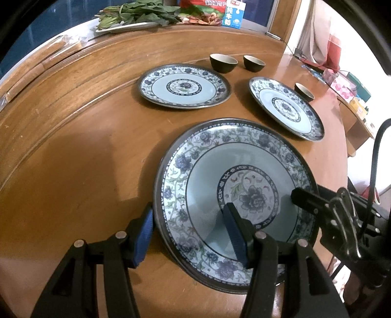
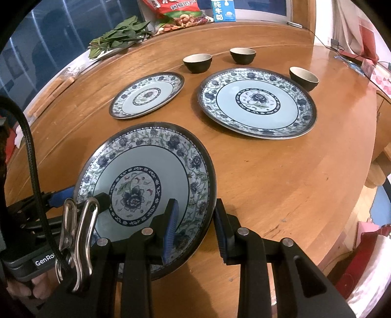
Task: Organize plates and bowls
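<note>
Left wrist view shows your left gripper (image 1: 188, 232) spread open around the left edge of the near plate (image 1: 202, 171). One blue pad sits outside the rim, over the table (image 1: 73, 159), and the other pad sits over the plate's pale middle. You can't tell if the pads touch the plate yet.

Your right gripper (image 2: 195, 230) is open too, on the other side of the same plate (image 2: 151, 156). One pad is over the flowered border and one is just outside the rim — the edge runs between them. You can also see this gripper (image 1: 303, 198) reaching in from the right in the left wrist view.

Two more flowered plates lie flat farther back. The far left plate (image 2: 146, 96) and the far right plate (image 2: 256, 102) sit apart from each other and from the near one.

Three small dark bowls stand upright behind them. The left bowl (image 2: 197, 62) and the middle bowl (image 2: 242, 55) are behind the plates, well apart from the near plate. The right bowl (image 2: 304, 78) is just beside the far right plate's rim.

At the back edge lie green leaves (image 2: 117, 36), a red snack bag (image 2: 176, 12) and a blue milk carton (image 2: 223, 11).
</note>
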Demonstrator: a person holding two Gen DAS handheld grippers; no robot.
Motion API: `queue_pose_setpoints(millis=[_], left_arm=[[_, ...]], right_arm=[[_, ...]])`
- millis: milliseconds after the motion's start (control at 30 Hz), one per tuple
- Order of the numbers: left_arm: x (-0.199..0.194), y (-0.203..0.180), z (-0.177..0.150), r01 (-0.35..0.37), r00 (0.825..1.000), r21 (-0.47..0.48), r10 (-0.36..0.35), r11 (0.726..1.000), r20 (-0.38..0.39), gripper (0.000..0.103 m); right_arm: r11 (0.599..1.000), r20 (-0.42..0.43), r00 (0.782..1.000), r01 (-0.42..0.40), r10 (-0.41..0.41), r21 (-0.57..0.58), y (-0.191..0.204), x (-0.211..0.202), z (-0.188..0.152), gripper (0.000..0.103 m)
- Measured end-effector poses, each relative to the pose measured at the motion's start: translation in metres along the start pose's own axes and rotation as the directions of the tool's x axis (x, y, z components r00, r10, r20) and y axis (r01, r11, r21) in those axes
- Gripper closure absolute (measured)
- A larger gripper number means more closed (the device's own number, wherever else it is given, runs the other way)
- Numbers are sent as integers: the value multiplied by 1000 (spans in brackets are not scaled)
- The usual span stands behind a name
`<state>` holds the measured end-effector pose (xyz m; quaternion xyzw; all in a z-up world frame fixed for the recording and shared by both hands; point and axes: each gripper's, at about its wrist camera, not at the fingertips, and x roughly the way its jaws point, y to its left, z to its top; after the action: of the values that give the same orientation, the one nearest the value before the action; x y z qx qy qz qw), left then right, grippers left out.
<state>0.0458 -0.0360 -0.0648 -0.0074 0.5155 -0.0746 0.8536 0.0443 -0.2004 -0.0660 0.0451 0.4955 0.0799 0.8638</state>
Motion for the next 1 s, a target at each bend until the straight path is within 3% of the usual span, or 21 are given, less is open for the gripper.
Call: queue_pose_setpoints(millis=[700, 1000], left_arm=[[-3, 2, 2, -22, 1000, -8, 22, 1000, 12, 44], [-13, 6, 4, -43, 999, -33, 44, 999, 28, 44]], right_arm=[[1000, -4, 1000, -1, 1, 3, -2, 2, 0, 70], [1000, 29, 1000, 0, 0, -2, -1, -8, -2, 64]])
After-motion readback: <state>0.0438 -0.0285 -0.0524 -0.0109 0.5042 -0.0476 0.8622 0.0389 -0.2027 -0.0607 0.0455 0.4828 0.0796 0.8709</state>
